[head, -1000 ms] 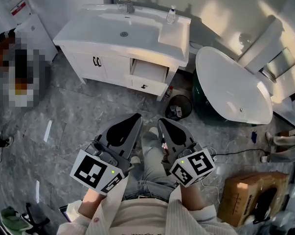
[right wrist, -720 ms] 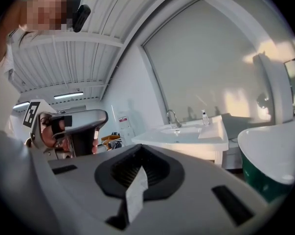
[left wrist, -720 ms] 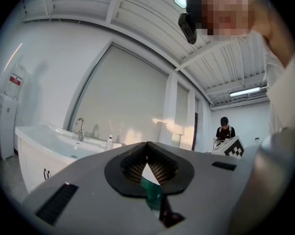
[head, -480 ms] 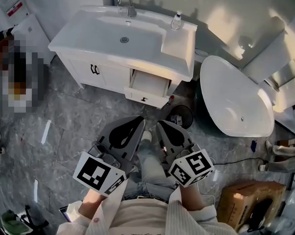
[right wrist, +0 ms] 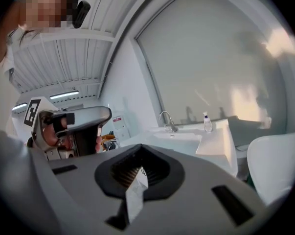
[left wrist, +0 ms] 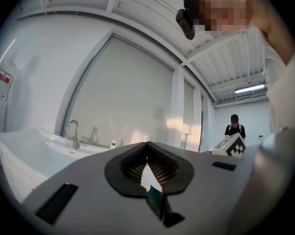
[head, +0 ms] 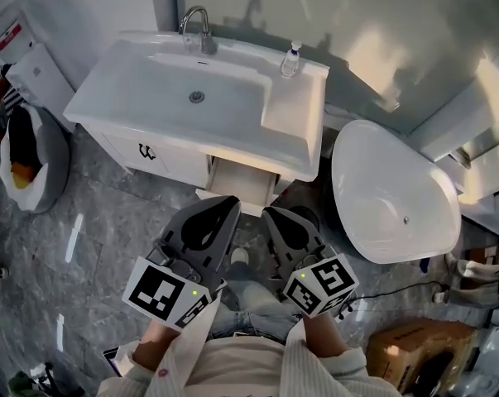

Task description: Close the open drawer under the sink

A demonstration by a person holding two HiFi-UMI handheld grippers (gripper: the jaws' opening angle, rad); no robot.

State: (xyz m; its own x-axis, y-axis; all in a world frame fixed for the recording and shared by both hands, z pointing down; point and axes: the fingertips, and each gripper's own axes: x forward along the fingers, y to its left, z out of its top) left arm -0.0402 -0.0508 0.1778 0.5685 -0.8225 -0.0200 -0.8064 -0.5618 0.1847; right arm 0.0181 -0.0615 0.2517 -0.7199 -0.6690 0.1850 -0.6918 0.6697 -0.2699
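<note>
The sink [head: 286, 122] fills the upper middle of the head view, with the tub [head: 390, 188] to its right. The drawer [head: 237, 186] juts open below the sink's right half, at frame centre, just above the two grippers. The left gripper [head: 223, 205] and right gripper [head: 274, 215] each have their jaws pressed together on nothing, and neither touches the drawer. A clean close likely means setting a tip flat on the middle of the drawer front and pushing straight in, so the drawer does not skew.
</note>
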